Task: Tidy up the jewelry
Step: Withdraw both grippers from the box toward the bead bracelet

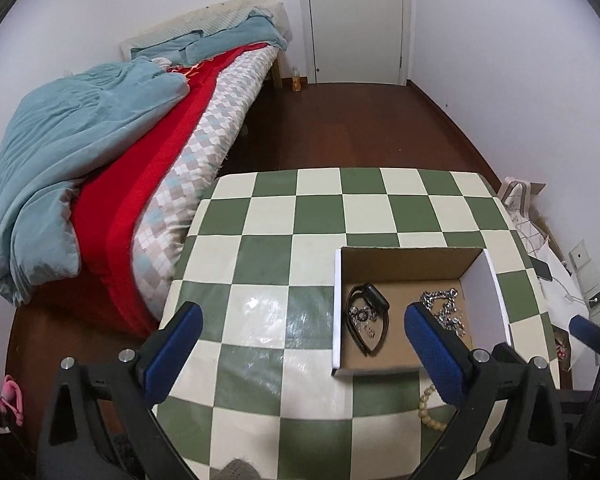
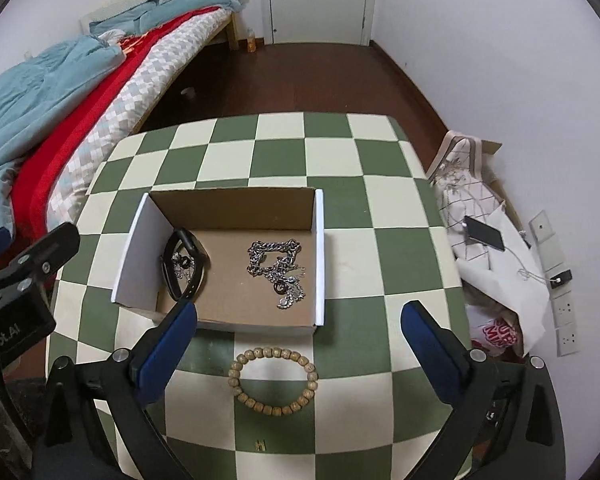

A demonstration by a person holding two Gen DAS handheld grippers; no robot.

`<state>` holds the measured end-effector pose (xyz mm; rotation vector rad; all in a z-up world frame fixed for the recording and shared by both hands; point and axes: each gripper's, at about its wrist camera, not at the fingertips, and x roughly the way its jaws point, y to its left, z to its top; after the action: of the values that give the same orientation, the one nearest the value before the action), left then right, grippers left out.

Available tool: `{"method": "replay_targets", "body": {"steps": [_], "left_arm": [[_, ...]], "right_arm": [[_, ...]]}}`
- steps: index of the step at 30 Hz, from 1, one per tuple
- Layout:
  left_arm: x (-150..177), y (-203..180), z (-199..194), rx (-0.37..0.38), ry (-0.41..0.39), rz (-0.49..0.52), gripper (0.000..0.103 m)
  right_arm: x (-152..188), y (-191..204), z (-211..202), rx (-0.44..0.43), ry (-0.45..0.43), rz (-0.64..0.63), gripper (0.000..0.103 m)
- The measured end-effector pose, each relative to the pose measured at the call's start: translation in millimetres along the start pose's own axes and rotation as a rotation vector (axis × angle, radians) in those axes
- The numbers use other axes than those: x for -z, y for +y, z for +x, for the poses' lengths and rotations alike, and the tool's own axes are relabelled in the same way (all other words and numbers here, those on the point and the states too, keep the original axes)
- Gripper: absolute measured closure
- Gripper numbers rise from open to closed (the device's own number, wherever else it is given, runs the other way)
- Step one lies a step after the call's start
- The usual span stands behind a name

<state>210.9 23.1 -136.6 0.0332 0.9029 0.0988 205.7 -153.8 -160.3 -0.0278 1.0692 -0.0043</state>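
An open cardboard box point(image 2: 318, 240) with white outer walls stands on the green-and-cream checkered table point(image 2: 352, 208). Inside it lie a black watch point(image 2: 180, 264) at the left and tangled silver chains point(image 2: 278, 268) at the right; both also show in the left wrist view, the watch point(image 1: 370, 312) and chains point(image 1: 444, 312) in the box point(image 1: 336, 300). A wooden bead bracelet point(image 2: 274, 380) lies on the table just in front of the box, partly visible as the bracelet point(image 1: 428, 408). My right gripper point(image 2: 298, 316) hangs open above the bracelet. My left gripper point(image 1: 300, 316) is open over the table beside the box.
A bed point(image 1: 100, 152) with blue and red covers runs along the table's left side. Bags, a phone point(image 2: 484, 234) and wall sockets point(image 2: 562, 304) crowd the floor at the right. A small gold piece point(image 2: 260, 445) lies on the table near its front edge. A closed door point(image 1: 356, 20) stands at the back.
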Motion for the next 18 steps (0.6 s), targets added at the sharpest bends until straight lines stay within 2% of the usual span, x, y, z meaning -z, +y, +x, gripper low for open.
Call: {"method": "replay_targets", "body": {"steps": [11,15,18], "left_arm": [[17,19,-57,-0.019,-0.09,-0.024,0.0],[34,23,-59,-0.059,-0.082,-0.017,0.0],[54,21,-39,-0.072,-0.011,-0.019,0.0]], "right_arm": [[18,-2,-68,0.025,-0.126,0.027,0.0],[29,-12,-74,-0.008,-0.099,0.054,0.0],[45,-21,-61,-0.012,-0.05,0.063,0.0]]}}
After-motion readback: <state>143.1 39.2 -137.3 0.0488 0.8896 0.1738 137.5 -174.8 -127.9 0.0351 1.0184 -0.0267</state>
